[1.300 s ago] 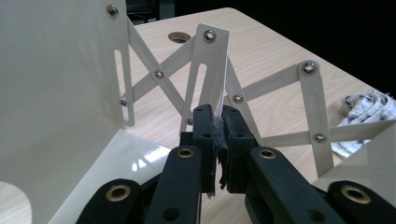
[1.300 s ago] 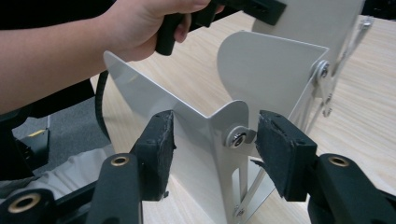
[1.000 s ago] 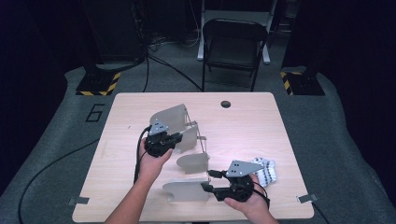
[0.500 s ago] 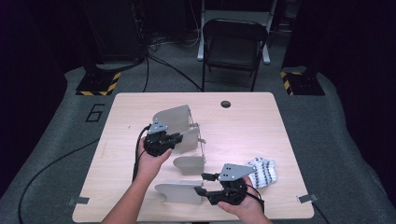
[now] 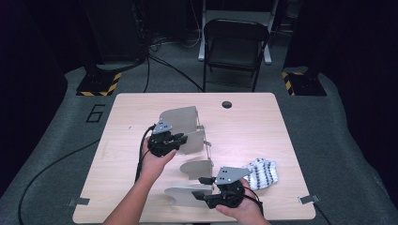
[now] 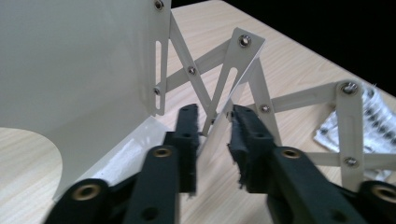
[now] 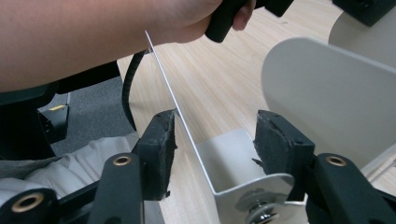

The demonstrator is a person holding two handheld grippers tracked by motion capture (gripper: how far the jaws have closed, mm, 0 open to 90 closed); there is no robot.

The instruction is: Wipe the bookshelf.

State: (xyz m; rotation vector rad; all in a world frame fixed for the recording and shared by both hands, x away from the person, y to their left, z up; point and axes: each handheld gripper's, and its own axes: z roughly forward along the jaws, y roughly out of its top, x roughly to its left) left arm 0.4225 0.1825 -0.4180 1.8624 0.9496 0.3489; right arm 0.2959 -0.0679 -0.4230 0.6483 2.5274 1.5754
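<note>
Expanding rack (image 5: 192,154) stretches diagonally between both grippers.

The table (image 5: 141,201) is brightly and evenly lit from overhead while the floor around it falls into near-black; shadows under the metal plates (image 5: 180,121) are faint; the high view is soft and grainy; both gripper views blur near the jaws.

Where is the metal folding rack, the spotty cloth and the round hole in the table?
metal folding rack (image 5: 180,119), high view, on its far upright plate.
spotty cloth (image 5: 262,173), high view, on its middle.
round hole (image 5: 227,104), high view, on its dark centre.
</note>
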